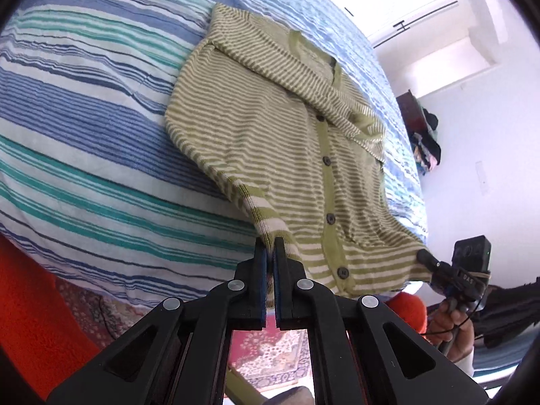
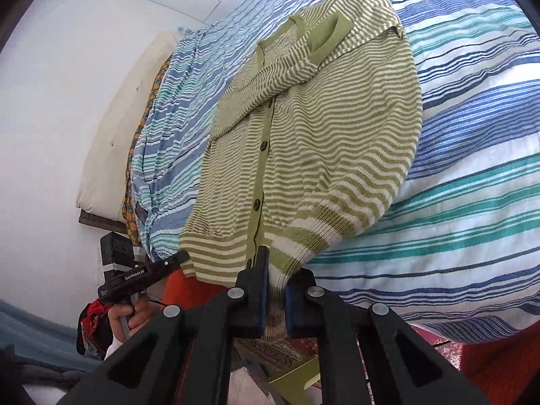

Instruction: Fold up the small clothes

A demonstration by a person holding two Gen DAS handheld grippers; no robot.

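Note:
A green-and-cream striped buttoned cardigan [image 1: 270, 128] lies front up on the striped bed, both sleeves folded across its body; it also shows in the right wrist view [image 2: 303, 128]. My left gripper [image 1: 270, 253] is shut on the hem corner at the sleeve cuff. My right gripper [image 2: 275, 270] is shut on the other hem corner, where a cuff lies. Each gripper appears in the other's view, pinching the hem: the right gripper [image 1: 425, 257] and the left gripper [image 2: 180, 256].
The bed cover [image 1: 84, 118] has blue, teal and white stripes. A cream pillow [image 2: 114, 128] leans on the wall at the bed's far end. A patterned rug [image 1: 270, 354] lies below, red fabric [image 1: 27, 303] beside it. Clothes are piled on dark furniture [image 1: 425, 135].

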